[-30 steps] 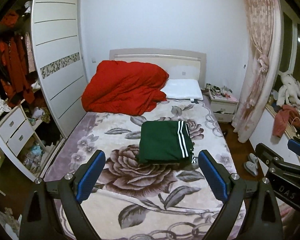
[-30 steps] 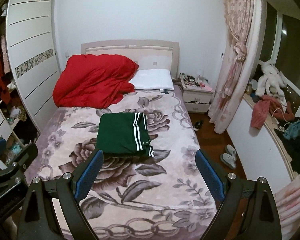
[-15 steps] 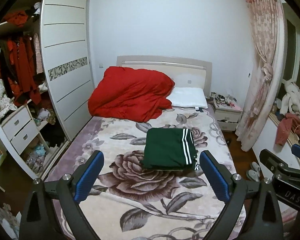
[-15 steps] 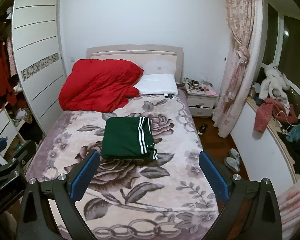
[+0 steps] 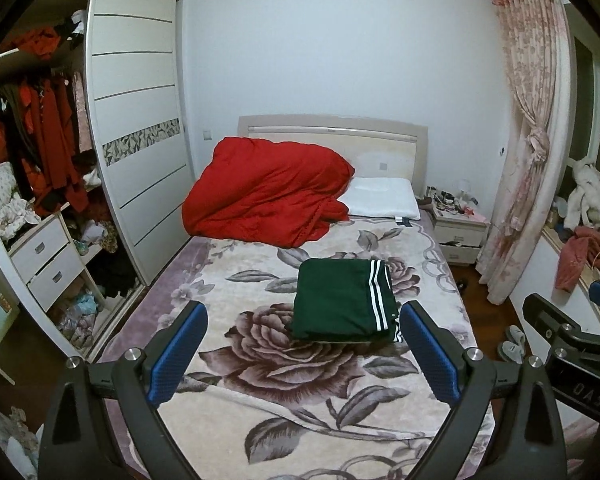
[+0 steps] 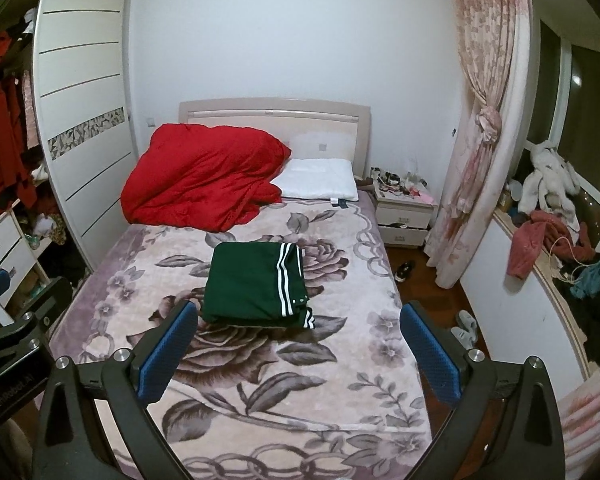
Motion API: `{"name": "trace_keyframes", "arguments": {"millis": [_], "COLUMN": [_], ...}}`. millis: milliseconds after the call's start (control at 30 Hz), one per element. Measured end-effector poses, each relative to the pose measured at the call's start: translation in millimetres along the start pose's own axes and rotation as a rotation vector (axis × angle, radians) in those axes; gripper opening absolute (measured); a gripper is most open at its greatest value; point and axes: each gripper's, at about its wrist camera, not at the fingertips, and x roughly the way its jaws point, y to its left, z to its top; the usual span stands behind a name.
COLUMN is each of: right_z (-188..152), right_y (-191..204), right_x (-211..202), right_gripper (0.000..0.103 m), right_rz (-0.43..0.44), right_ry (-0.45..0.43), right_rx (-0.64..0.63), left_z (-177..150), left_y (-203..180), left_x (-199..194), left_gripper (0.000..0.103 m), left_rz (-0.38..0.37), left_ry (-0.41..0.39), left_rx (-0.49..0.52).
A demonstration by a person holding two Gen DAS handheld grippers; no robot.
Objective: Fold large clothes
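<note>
Lay folded on the bed (image 5: 228, 364): green garment (image 5: 342, 300), type unclear. Held both tools (image 5: 302, 354) (image 6: 296, 350) spread, empty. Read "DAS" reversed, "...Robot.AI" partly.

Your room is lit evenly and a bit coolly from overhead, probably a ceiling lamp out of view. The window (image 6: 580, 80) is dark with one small lamp reflection. You get soft shadows under the folded green garment (image 6: 256, 284) and the red duvet (image 5: 268, 196). Heavy fisheye bending at the edges, black vignette corners. Centre sharp, wardrobe (image 5: 40, 140) interior dim and slightly soft.
</note>
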Motion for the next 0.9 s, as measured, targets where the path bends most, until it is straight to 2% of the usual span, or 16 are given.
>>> {"name": "trace_keyframes", "arguments": {"millis": [900], "right_z": [-12.5], "right_y": [-0.6], "right_x": [-12.6], "right_gripper": [0.103], "right_rz": [-0.02], "right_ry": [-0.003], "right_rx": [0.017], "left_z": [0.3], "left_y": [4.5], "left_x": [-3.6], "left_gripper": [0.098], "left_rz": [0.003], "left_ry": [-0.003], "left_rx": [0.003]}}
